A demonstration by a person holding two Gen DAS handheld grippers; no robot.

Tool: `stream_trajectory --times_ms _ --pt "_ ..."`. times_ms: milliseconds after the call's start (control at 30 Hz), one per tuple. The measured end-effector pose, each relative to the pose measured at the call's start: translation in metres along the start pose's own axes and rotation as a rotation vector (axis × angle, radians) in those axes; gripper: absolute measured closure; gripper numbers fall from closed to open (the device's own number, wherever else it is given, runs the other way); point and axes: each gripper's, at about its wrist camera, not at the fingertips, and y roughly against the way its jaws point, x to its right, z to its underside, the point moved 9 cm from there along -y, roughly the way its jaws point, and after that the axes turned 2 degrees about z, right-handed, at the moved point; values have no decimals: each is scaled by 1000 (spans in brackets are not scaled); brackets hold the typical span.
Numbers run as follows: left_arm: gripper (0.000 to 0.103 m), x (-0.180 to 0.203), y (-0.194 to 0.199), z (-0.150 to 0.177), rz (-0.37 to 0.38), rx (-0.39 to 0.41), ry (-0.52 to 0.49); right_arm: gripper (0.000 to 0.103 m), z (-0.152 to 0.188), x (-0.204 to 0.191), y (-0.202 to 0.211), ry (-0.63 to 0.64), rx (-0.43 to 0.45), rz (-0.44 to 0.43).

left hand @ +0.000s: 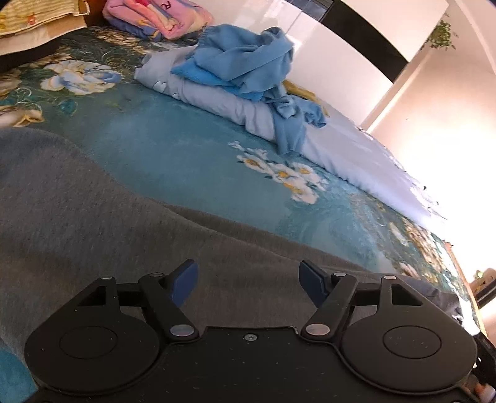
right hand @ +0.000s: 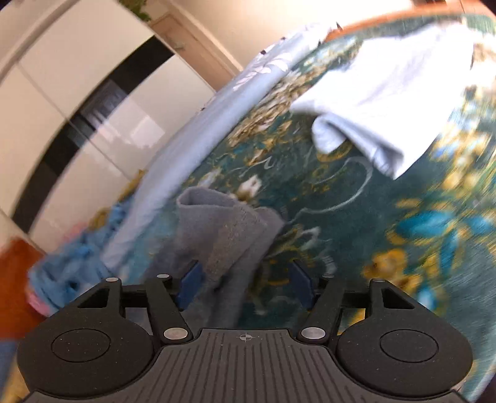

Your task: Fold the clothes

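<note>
- Grey garment [left hand: 93,201], a fleecy piece, lies spread on the bed's floral teal cover [left hand: 173,155] and fills the near ground in the left wrist view.
- Left tool [left hand: 248,279] hovers over this grey cloth with its jaws apart and nothing between its blue pads [left hand: 186,283].
- In the right wrist view a bunched fold of the same grey garment [right hand: 229,229] rises between the fingers of the right tool [right hand: 245,286].
- Right tool's jaws stand apart; the cloth sits close to the left-hand pad [right hand: 192,285], well clear of the other, and is not pinched.
- That view is blurred, so whether the cloth touches the left-hand pad I cannot tell.
- Farther up the bed a crumpled blue garment [left hand: 241,65] rests on a folded pale blue-grey quilt [left hand: 223,105].
- Near the headboard lies a folded pink blanket [left hand: 161,15].
- A pale folded cloth [right hand: 387,102] lies on the cover, well apart from the grey garment, in the right wrist view.
- White glossy wardrobe doors [right hand: 77,108] with a black band stand beside the bed.
</note>
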Motion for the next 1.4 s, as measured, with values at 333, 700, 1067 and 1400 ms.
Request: stream_trajectory --times_ms 333,700,1067,1400 --pt "31 -5 24 1 18 30 54 82 3 -18 -34 -49 -57 21" --pt "27 -40 51 3 8 83 127 85 34 -211 10 521 32 -165" --pt "25 -77 89 -2 11 146 201 85 243 -310 -17 972 -290 -280" --pt "23 -72 80 5 80 101 212 60 309 -296 13 1099 -407 -338"
